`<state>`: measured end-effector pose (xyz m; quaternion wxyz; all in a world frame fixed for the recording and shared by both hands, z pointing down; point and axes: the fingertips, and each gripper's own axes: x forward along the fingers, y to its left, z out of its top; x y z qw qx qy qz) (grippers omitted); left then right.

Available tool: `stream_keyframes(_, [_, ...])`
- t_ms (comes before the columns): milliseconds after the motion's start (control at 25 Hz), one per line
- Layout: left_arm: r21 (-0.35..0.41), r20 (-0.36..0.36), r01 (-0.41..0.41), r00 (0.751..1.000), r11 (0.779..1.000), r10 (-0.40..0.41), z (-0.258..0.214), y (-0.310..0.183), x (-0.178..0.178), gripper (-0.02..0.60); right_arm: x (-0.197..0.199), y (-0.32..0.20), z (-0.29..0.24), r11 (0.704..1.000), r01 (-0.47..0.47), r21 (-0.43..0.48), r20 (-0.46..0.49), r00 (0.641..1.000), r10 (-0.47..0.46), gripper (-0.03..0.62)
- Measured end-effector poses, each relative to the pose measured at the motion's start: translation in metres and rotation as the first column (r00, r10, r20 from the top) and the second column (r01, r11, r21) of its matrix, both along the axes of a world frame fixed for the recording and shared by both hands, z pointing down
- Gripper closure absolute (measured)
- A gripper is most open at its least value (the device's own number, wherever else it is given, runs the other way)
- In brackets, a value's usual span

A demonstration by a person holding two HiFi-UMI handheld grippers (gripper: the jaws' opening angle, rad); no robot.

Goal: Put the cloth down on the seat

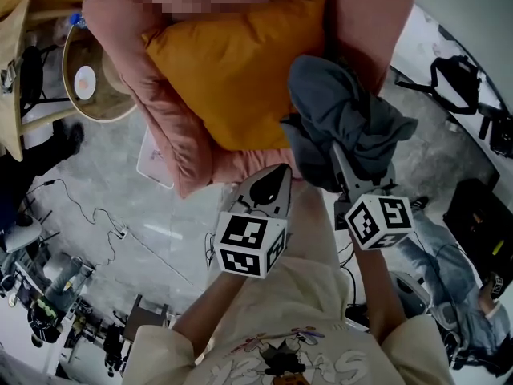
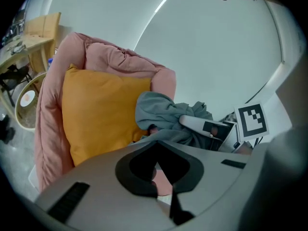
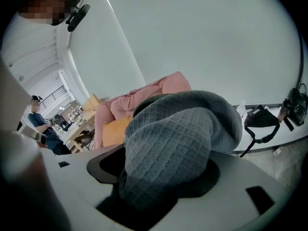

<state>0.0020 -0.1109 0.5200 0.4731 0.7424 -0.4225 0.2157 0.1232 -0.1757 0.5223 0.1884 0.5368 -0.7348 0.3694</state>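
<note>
A grey waffle-knit cloth (image 1: 345, 119) hangs bunched from my right gripper (image 1: 343, 167), above the right front edge of the seat. In the right gripper view the cloth (image 3: 178, 138) fills the space between the jaws, which are closed on it. The seat is a pink padded chair (image 1: 160, 111) with an orange cushion (image 1: 232, 70) lying on it. My left gripper (image 1: 272, 184) is at the chair's front edge, just left of the cloth, its jaws together and holding nothing. The left gripper view shows the cloth (image 2: 163, 114) against the cushion (image 2: 96, 114), with the right gripper (image 2: 207, 126) under it.
A round wooden side table (image 1: 88, 79) with a small plate stands left of the chair. A white flat panel (image 1: 152, 159) leans at the chair's left front. Cables (image 1: 88, 211) run over the grey floor. A black bag (image 1: 457, 74) and a black case (image 1: 481, 215) lie at right.
</note>
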Motion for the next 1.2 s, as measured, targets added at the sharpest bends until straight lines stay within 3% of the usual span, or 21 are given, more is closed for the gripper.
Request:
stream_keyframes(520, [-0.079,-0.006,-0.002,1.000,0.997,0.002,0.035,-0.007,0.000,0.577,-0.008,-0.018,0.074,0.993,0.088,-0.083,-0.066,0.993,-0.094,0.256])
stream_keyframes(840, [-0.111,0.000,-0.004,1.000,0.994,0.004,0.049,-0.010,-0.005,0.575,0.012,-0.010,0.124,0.985,0.067,-0.157,-0.111,0.990,-0.086,0.255])
stream_keyframes(1000, [-0.102,0.008,-0.020,1.000,0.995,0.021,0.052,-0.014,-0.004,0.575,0.021,-0.011,0.152,0.978,0.032,-0.208,-0.086,0.995,-0.051,0.255])
stream_keyframes(1200, [-0.102,0.017,-0.033,0.999,0.994,0.035,0.060,-0.011,-0.007,0.575,0.019,-0.014,0.162,0.979,0.041,-0.201,-0.100,0.993,-0.062,0.255])
